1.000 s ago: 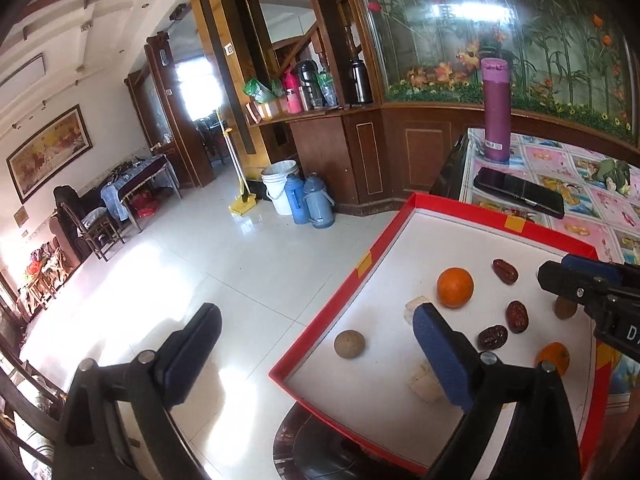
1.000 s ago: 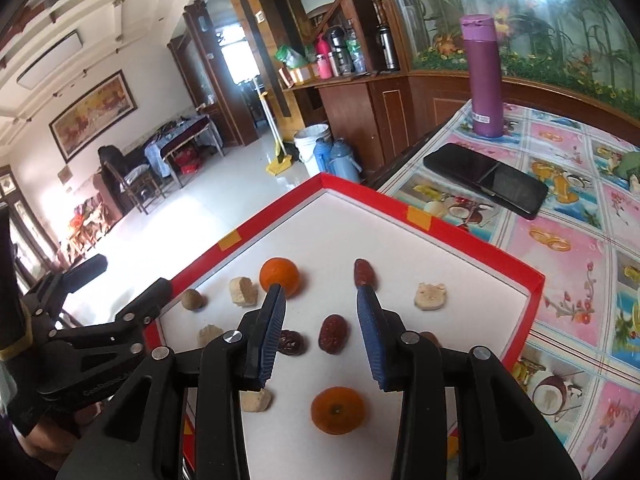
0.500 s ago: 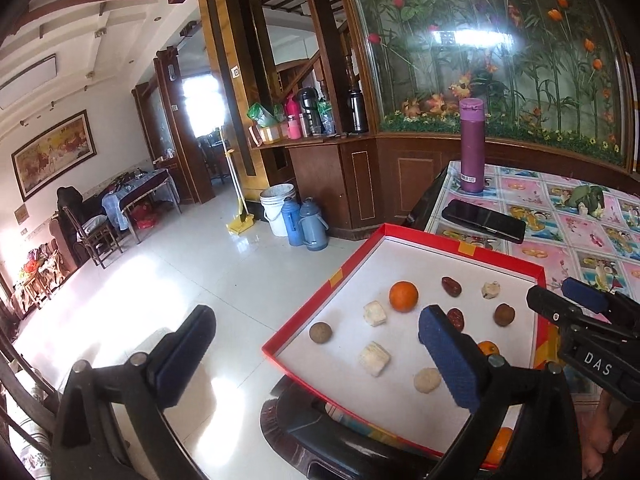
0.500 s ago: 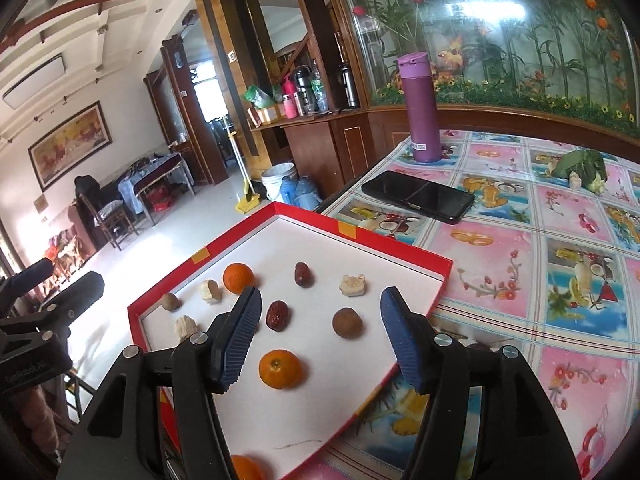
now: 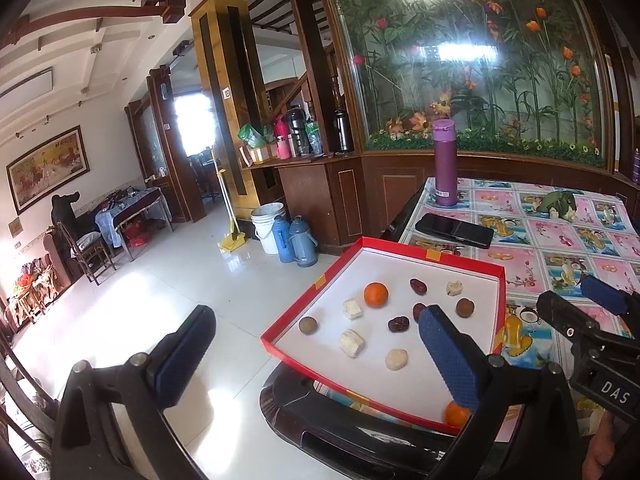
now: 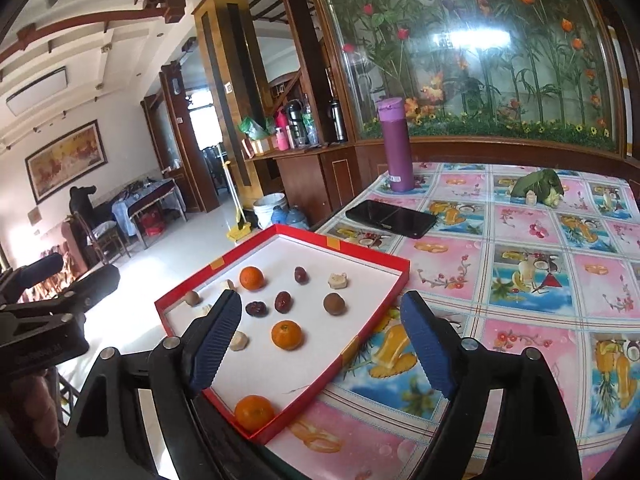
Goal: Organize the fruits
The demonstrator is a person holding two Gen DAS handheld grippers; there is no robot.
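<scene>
The left tongs point(image 5: 316, 352) are wide open, with nothing between the blue pads. They point forward and tip down a little. The right tongs point(image 6: 324, 340) have just been opening, and nothing is between their pads either. In the left view the right tongs sit at about 4 o'clock. A bit of a hand point(image 5: 600, 452) shows under them.

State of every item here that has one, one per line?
left gripper: open, empty.
right gripper: open, empty, jaws just widening.
red tray: lidless, overhanging the table edge.
purple flask: upright, capped.
phone: flat, screen dark.
</scene>
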